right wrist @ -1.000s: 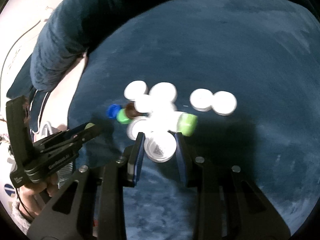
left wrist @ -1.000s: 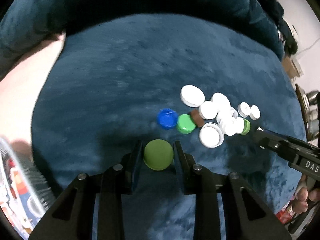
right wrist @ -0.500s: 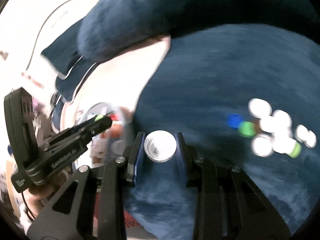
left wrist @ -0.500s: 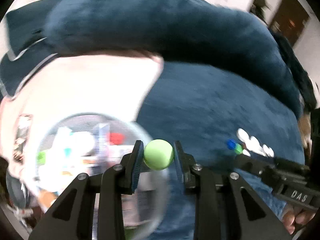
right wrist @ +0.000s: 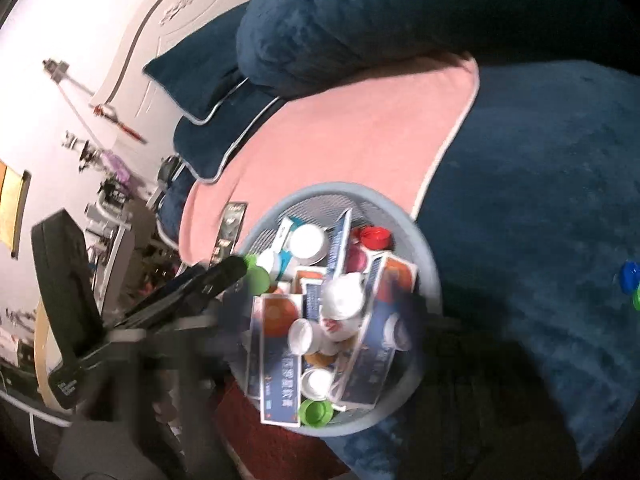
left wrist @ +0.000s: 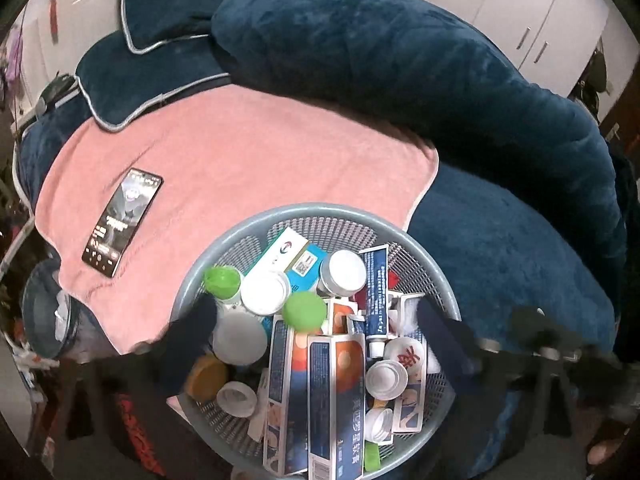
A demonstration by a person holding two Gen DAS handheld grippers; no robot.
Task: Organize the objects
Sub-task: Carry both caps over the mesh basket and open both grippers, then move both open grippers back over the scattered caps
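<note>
A grey mesh basket (left wrist: 320,216) (right wrist: 432,276) stands below both grippers, filled with boxes, tubes and several lids. My left gripper (left wrist: 316,332) hangs over it with its jaws opening, its blurred fingers (left wrist: 192,328) spread wide. The green cap (left wrist: 304,311) (right wrist: 258,278) floats free between them, touched by neither pad. My right gripper (right wrist: 332,320) is also above the basket, its jaws opening and blurred. A white cap (right wrist: 344,296) drops loose between them. The left gripper (right wrist: 236,270) reaches in from the left in the right wrist view.
A phone (left wrist: 122,222) lies on a pink towel (left wrist: 260,152) (right wrist: 360,128) behind the basket. Dark blue pillows (left wrist: 400,52) rise beyond. On the blue plush blanket (right wrist: 540,200) at the far right lie a blue cap (right wrist: 628,272) and a green cap (right wrist: 637,300).
Both grippers swung left from the pile of caps to above the basket. Each was shut on its cap; now the jaws stand wide and both caps are let go.
</note>
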